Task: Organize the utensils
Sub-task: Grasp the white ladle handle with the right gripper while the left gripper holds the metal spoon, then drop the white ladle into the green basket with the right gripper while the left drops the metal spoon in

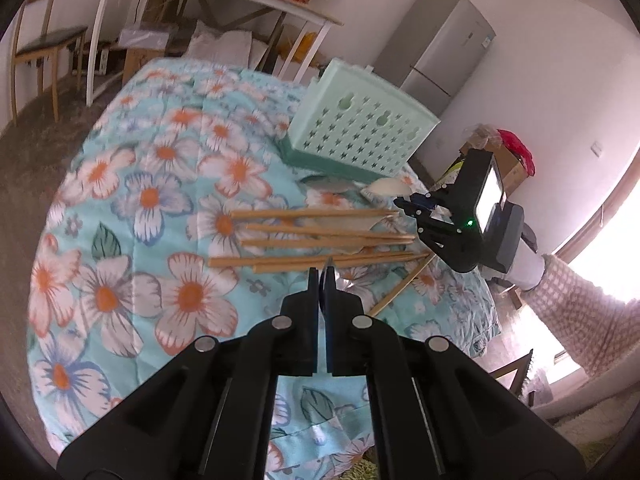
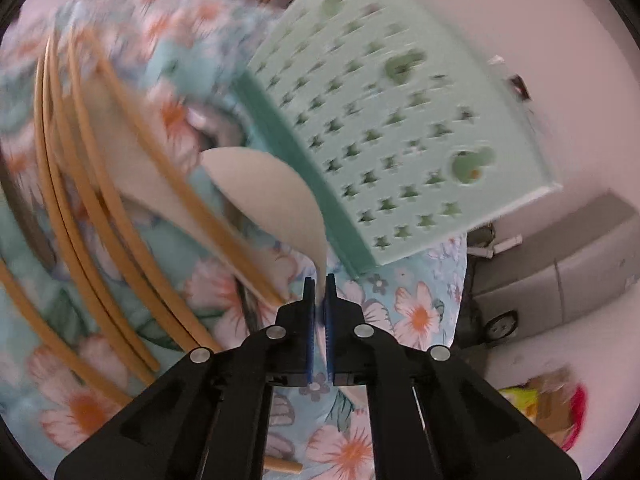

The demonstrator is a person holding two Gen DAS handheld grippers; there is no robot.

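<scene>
Chopsticks [image 1: 320, 236], about seven, lie mid-frame below one green basket [image 1: 360, 128]. Right gripper [image 2: 319, 280] jaws pinch one white spoon [image 2: 272, 204]; left gripper [image 1: 323, 276] jaws are clenched on nothing.

A home: fridge [image 1: 436, 44], wooden chair [image 1: 38, 44], floral tablecloth [image 1: 160, 184].

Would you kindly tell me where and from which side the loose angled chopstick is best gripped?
Probably at its raised upper end, coming from above: that end leans on the row of chopsticks, while the rest lies flat on the floral cloth.
</scene>
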